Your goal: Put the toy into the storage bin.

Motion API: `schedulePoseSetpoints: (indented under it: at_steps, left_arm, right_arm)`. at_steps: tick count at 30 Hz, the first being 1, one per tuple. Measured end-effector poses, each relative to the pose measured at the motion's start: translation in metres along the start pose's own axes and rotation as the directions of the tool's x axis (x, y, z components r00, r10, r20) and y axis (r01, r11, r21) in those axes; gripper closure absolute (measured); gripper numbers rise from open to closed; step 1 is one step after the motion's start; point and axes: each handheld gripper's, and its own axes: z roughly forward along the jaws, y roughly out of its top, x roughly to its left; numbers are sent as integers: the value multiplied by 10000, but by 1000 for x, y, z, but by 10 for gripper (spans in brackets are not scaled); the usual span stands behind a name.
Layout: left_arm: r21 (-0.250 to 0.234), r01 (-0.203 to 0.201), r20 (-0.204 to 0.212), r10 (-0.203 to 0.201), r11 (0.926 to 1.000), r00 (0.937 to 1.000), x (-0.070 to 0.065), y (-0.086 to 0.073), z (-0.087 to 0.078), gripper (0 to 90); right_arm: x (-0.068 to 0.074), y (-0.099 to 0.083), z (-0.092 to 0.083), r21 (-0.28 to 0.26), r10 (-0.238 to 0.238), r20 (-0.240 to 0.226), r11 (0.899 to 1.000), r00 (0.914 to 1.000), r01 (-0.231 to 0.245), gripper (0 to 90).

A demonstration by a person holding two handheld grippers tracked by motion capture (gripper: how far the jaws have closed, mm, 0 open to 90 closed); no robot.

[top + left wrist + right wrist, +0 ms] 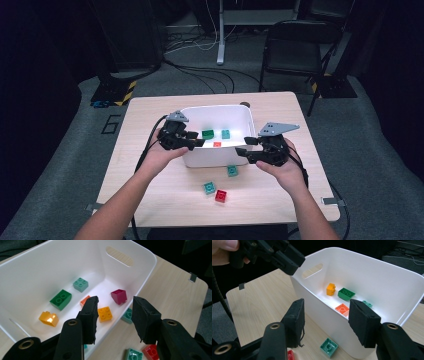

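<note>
Hovering over the white bin [240, 116], the left gripper [115, 315] was held open and empty; the right gripper [325, 322] was parted beside it. A yellow brick [105, 314] lay inside the bin.

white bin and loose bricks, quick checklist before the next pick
1. Left gripper free of any brick: ok, jaws apart over the white bin, nothing between them.
2. Right gripper free: ok, jaws open with nothing between them.
3. Loose bricks left on the table: ok, two teal bricks and a red brick lie in front of the bin.
4. Nearest brick unobstructed: ok, the teal one by the bin wall lies clear.
5. Bin has room: ok, bricks lie spread over its floor.
6. Bin firmly seated: cannot tell.
</note>
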Motion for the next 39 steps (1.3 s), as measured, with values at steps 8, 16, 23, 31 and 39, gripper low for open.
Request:
schedulePoseSetpoints:
  at_steps: [8,16,23,31,39]
  left_arm:
    - [82,-128,262,126,9999,9996,-13,-16,1,565]
    - [129,-204,344,200,9997,9992,-21,-31,4,565]
    - [152,-329,196,326,9993,9993,-23,-45,8,564]
    - [306,-170,394,157,9994,9991,-21,-66,21,566]
    - [426,-226,384,210,9988,9990,-22,-82,35,566]
  right_arm:
    - [0,0,0,-26,-40,5,10000,10000,40,462]
    - [0,0,-1,-31,15,28,10000,10000,-15,462]
    - [-1,0,0,-22,-11,26,10000,10000,11,462]
    - [-1,-1,0,-11,0,41,10000,10000,0,462]
    - [-1,-1,1,0,-9,39,10000,10000,9,462]
